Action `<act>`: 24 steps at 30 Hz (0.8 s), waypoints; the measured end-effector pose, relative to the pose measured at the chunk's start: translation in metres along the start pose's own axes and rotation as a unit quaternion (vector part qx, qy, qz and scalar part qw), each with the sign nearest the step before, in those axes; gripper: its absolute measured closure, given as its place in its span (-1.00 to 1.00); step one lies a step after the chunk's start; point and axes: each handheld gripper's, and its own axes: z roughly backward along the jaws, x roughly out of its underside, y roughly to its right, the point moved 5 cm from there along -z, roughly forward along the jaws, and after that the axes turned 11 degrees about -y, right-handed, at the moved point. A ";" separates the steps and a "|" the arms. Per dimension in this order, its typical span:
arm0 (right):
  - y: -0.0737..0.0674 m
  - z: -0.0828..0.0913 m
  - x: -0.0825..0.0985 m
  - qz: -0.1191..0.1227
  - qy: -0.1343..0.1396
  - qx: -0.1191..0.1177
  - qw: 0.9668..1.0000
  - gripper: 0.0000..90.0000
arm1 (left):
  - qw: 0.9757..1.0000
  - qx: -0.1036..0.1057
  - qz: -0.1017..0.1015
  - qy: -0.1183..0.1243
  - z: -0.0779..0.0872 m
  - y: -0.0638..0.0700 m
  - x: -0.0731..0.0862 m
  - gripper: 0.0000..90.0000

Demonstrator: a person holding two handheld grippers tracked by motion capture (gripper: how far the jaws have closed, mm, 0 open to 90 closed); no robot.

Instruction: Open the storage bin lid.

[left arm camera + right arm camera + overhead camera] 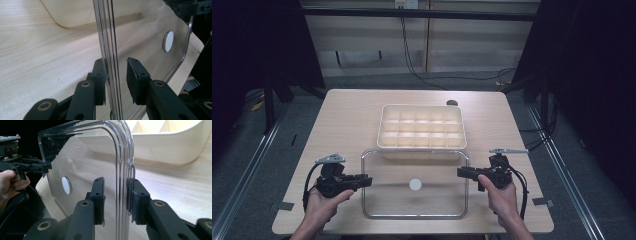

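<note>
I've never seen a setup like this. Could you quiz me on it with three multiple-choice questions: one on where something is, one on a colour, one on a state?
1. Where is the clear lid relative to the cream tray?
A. On the person's side of it
B. Behind it, at the far edge of the table
C. Closed down over all of it

2. What colour is the round knob in the middle of the lid?
A. Red
B. White
C. Black

3. What state are the tray's compartments in?
A. Packed with parts
B. Full of liquid
C. Empty

Answers:
1 A: the high view shows the lid between the tray and the person's hands.
2 B: the knob is a white disc in all three views.
3 C: only bare cream floors show in the compartments.
</note>
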 end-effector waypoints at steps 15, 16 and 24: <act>0.015 -0.012 0.001 -0.004 -0.010 0.009 1.000 0.47 | 1.000 -0.003 0.004 -0.010 -0.012 -0.006 0.000 0.45; 0.015 -0.012 0.001 -0.004 -0.010 0.009 1.000 0.47 | 1.000 -0.003 0.002 -0.013 -0.012 -0.007 0.000 0.45; 0.022 -0.020 0.001 -0.001 -0.020 0.028 0.999 0.41 | 0.999 -0.004 0.007 -0.031 -0.021 -0.013 0.001 0.40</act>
